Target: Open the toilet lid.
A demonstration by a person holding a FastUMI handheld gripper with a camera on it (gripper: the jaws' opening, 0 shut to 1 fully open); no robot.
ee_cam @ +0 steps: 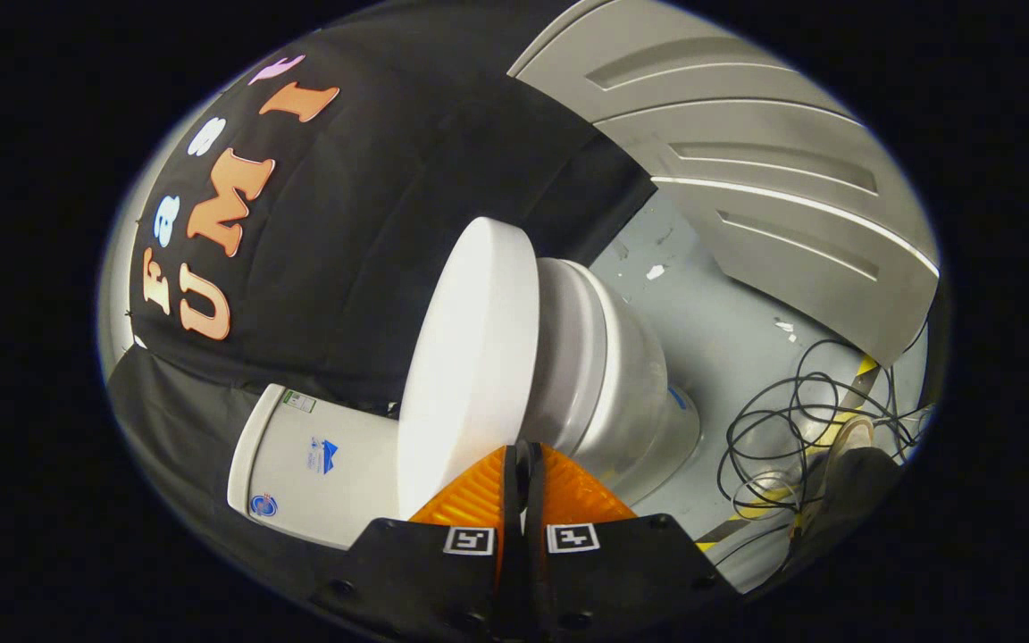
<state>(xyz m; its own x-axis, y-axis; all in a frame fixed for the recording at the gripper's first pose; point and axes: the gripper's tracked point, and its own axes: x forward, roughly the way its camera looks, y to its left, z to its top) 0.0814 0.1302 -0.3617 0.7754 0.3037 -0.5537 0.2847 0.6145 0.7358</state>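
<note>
The white toilet lid point(470, 357) lies just ahead of my fingers, close over the seat and grey-white bowl point(608, 375); whether it is lifted off the seat I cannot tell. The white tank point(318, 455) stands behind the lid against the black cloth wall. My gripper point(523, 451) has its orange fingers point(568, 491) pressed together with only a thin dark slit between them. Their tips sit at the lid's front rim, where lid and seat meet. Nothing shows between the pads.
A tangle of black cable point(800, 420) lies on the grey floor point(711, 313) beside the bowl's base, with yellow-black tape nearby. A grey panelled wall point(747, 179) stands beyond the floor.
</note>
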